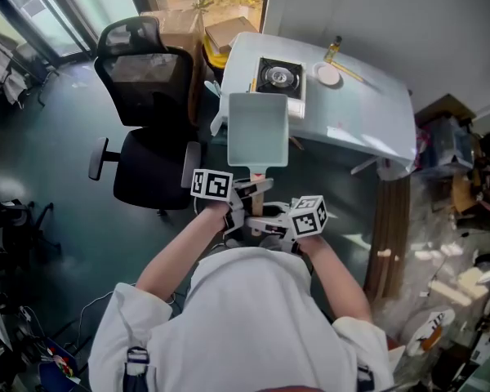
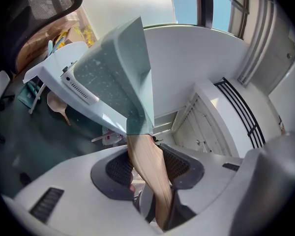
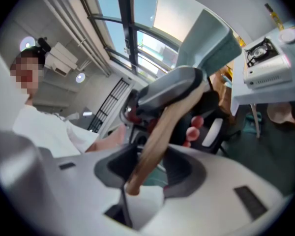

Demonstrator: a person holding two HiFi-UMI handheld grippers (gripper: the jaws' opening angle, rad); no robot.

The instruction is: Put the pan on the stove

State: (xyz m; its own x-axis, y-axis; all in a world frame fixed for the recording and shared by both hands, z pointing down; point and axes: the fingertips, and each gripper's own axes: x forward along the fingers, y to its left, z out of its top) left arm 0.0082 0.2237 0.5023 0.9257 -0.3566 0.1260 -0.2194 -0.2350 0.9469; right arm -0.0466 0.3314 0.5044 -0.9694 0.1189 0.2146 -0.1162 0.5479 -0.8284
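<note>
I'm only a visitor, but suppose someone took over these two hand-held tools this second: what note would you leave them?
Both grips: left gripper is shut on the pan's wooden handle; right gripper is shut on the same handle, near its end.
Things: the pan is held in the air at the near edge of the white table. The stove sits on that table, its burner bare.
Done: pan lifted.
Left: carry it forward, set it on the burner, let go.

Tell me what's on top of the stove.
Nothing sits on the stove: in the head view its round burner is bare. The pan, held up in front of it, covers the stove's near edge, so that strip cannot be checked.
</note>
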